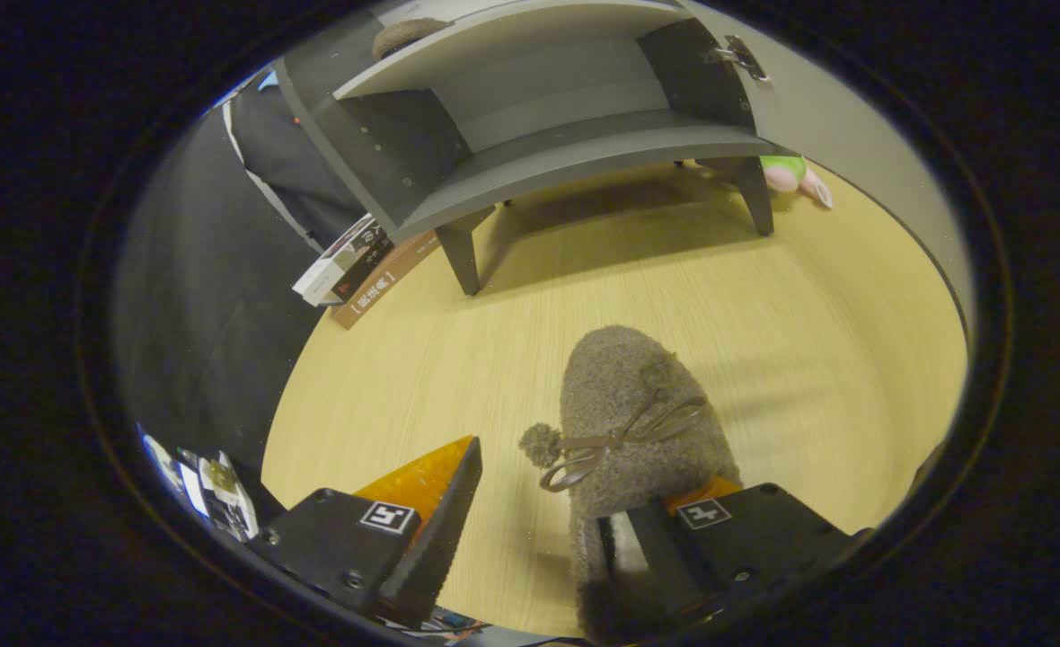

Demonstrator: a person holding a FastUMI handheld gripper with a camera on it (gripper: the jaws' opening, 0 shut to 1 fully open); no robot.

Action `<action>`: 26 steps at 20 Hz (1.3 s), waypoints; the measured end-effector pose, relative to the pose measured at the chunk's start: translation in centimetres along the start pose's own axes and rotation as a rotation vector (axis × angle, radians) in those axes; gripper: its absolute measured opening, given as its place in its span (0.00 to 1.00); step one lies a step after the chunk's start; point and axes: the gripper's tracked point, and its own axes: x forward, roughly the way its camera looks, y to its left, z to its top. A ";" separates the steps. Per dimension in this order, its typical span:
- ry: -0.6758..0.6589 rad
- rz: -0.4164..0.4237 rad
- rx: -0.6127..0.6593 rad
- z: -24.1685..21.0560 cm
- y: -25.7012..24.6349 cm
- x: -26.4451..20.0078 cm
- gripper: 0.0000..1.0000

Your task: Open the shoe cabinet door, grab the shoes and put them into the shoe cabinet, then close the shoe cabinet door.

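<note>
Gripper view has the fuzzy grey-brown slipper (638,422) sitting on the light wood floor (835,359), toe pointing toward the shoe cabinet (539,117). The gripper (539,539) is spread wide, nothing clamped. The right-hand finger seems to be over or inside the heel end of the slipper, while the left-hand finger is off to the side over bare floor, with a clear gap to the shoe.

The cabinet door (853,153) is swung open on the right, shelves look free, and something that looks like a second slipper (409,34) sits on top. There are a couple of books (359,270) leaning by the cabinet's left leg and a small plush toy (795,175) behind the right one.

What worries me: the slipper is soft and floppy, so if the fingers only pinch the heel edge it could fold and slide out mid-lift. Closing off-centre could also just shove it sideways along the floor. The little bow with its pompom (541,442) hangs toward the left finger and might snag. Carrying it low could clip the bottom shelf edge too.
</note>
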 end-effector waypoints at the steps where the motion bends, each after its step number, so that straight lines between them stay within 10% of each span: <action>1: 0.010 -0.001 0.003 -0.1 -0.2 0.3 0.82; 4: 0.018 -0.019 0.010 0.2 -1.2 0.5 0.62; 7: 0.026 -0.056 -0.001 0.3 -2.0 -0.1 0.18; 9: 0.025 -0.051 -0.009 0.7 -1.4 -1.0 0.12; 26: -0.466 -0.090 -0.255 18.9 8.2 -19.0 0.11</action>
